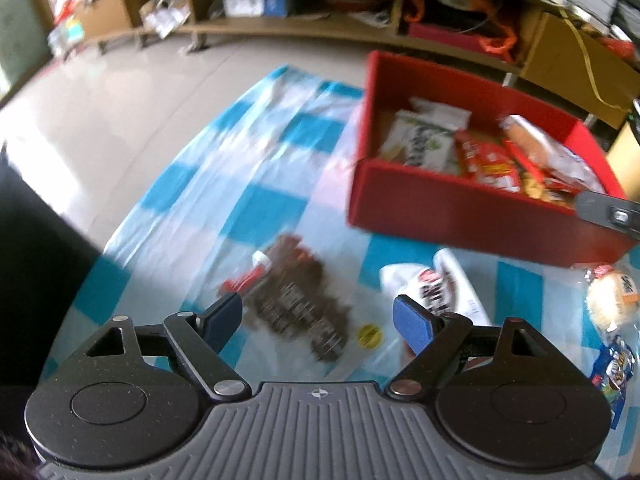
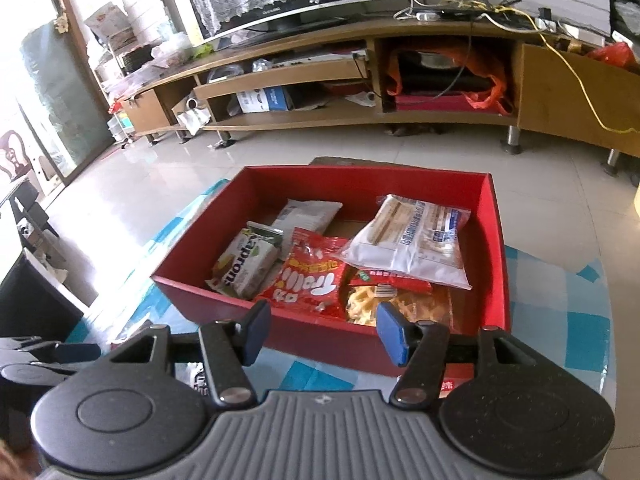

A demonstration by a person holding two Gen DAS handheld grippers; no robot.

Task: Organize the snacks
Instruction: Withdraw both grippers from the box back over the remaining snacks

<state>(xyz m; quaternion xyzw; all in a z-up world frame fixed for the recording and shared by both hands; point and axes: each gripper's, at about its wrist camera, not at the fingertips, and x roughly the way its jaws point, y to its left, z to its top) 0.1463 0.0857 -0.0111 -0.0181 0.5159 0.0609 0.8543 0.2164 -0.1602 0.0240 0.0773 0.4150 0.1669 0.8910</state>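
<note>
Left gripper (image 1: 318, 320) hangs wide over a blurry, seemingly dark snack packet (image 1: 296, 300); right gripper (image 2: 322, 330) gapes empty at the red box (image 2: 320, 338).

Under left claw (image 1: 318, 322), jaws apart: dark snack bag (image 1: 296, 300) btwn pads, white packet (image 1: 436, 288) at right pad. Bare checkered cloth (image 1: 240, 176) ahead-left. Red box (image 2: 496, 248) ahead of right claw (image 2: 324, 332): near wall blocks low entry; back-left corner free.
</note>
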